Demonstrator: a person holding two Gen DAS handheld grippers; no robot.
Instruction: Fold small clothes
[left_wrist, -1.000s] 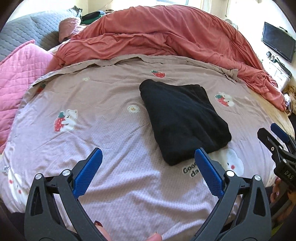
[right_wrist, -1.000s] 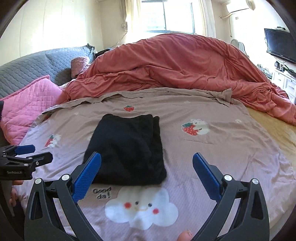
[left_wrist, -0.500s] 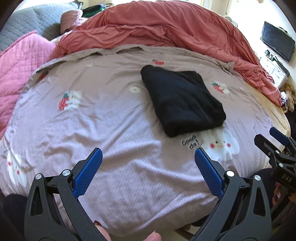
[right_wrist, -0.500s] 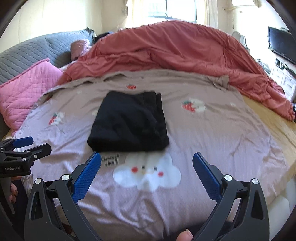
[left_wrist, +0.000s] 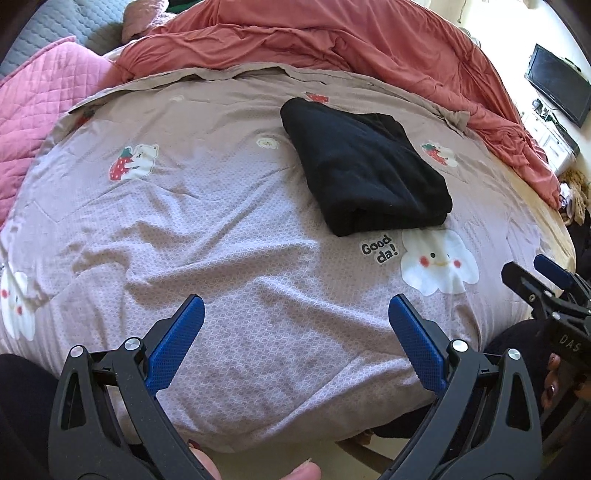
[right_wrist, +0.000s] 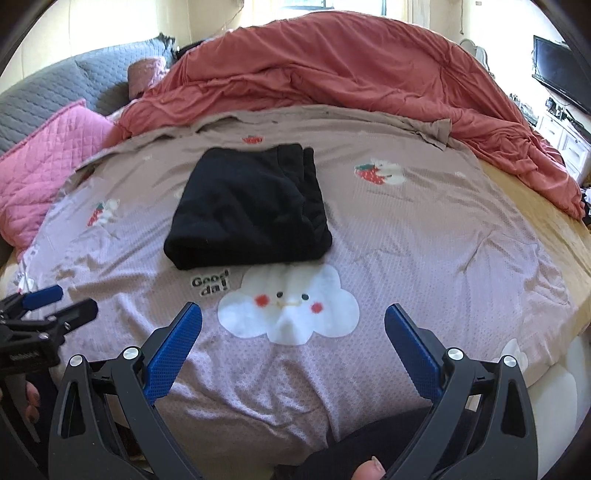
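Note:
A black garment (left_wrist: 364, 173) (right_wrist: 251, 208) lies folded into a thick rectangle on the mauve printed bedsheet (left_wrist: 221, 236) (right_wrist: 424, 240), just beyond a white cloud print. My left gripper (left_wrist: 295, 315) is open and empty, held back near the bed's front edge, well short of the garment. My right gripper (right_wrist: 293, 319) is open too, hovering over the sheet in front of the cloud print. Each gripper shows at the side of the other's view, the right gripper (left_wrist: 543, 275) at the right edge and the left gripper (right_wrist: 51, 304) at the left edge.
A bunched coral duvet (left_wrist: 332, 40) (right_wrist: 351, 74) fills the back of the bed. A pink quilted pillow (left_wrist: 40, 96) (right_wrist: 44, 166) and a grey headboard (right_wrist: 62, 85) lie at the left. A television (left_wrist: 557, 85) and a white cabinet (right_wrist: 565, 136) stand at the right.
Both grippers have drawn back from the folded garment toward the bed's front edge, so the garment looks farther away and the cloud print shows whole. Both stayed open.

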